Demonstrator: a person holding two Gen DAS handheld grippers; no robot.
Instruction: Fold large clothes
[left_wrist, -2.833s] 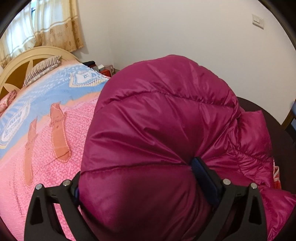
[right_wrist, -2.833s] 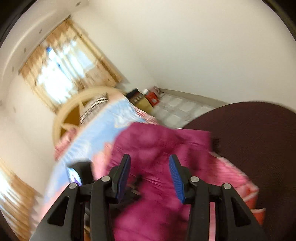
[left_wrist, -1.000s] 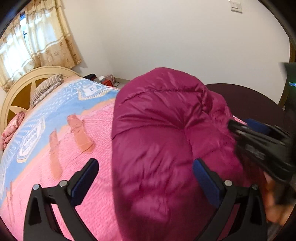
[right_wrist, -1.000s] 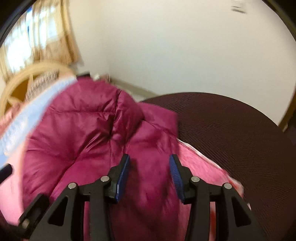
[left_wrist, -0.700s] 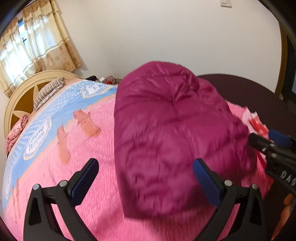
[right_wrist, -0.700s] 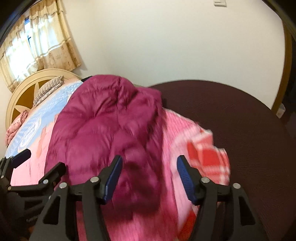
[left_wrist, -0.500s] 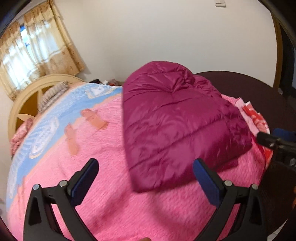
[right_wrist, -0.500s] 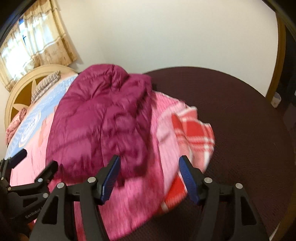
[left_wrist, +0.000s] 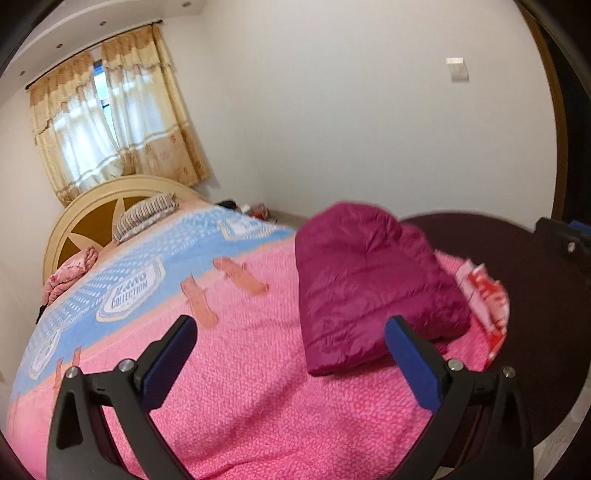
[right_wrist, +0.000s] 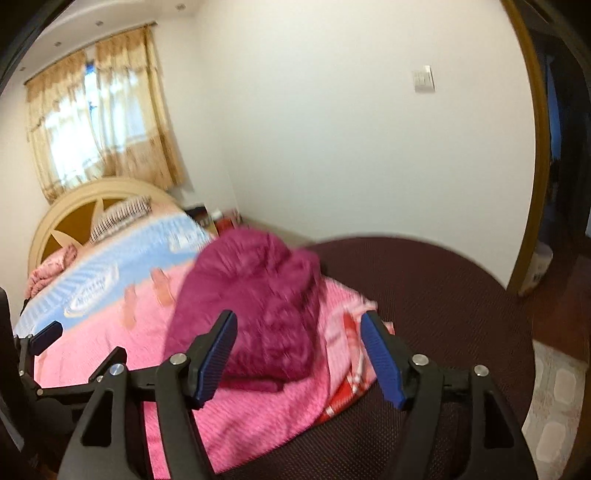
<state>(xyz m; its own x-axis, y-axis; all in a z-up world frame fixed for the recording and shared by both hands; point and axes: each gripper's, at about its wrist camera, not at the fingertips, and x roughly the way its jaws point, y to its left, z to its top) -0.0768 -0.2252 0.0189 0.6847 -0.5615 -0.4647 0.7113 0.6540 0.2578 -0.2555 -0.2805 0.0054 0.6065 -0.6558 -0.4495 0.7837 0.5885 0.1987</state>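
Observation:
A magenta quilted puffer jacket (left_wrist: 369, 280) lies folded into a compact bundle on the pink bedspread (left_wrist: 258, 387), near the bed's right corner. It also shows, blurred, in the right wrist view (right_wrist: 255, 306). My left gripper (left_wrist: 291, 350) is open and empty, held back above the bedspread, apart from the jacket. My right gripper (right_wrist: 299, 350) is open and empty, also back from the jacket. The right gripper's body shows at the far right of the left wrist view (left_wrist: 565, 240).
The bed has a cream headboard (left_wrist: 107, 206), a striped pillow (left_wrist: 144, 216) and a blue band on the cover. A dark maroon mattress edge (right_wrist: 443, 295) lies to the right, with a red-checked cloth corner (left_wrist: 487, 299). White walls, curtained window (left_wrist: 110, 122), doorway at far right (right_wrist: 561, 184).
The left gripper let go of the jacket and opened wide. Both grippers pulled back and up from the bed, so the folded jacket now looks smaller and lies free.

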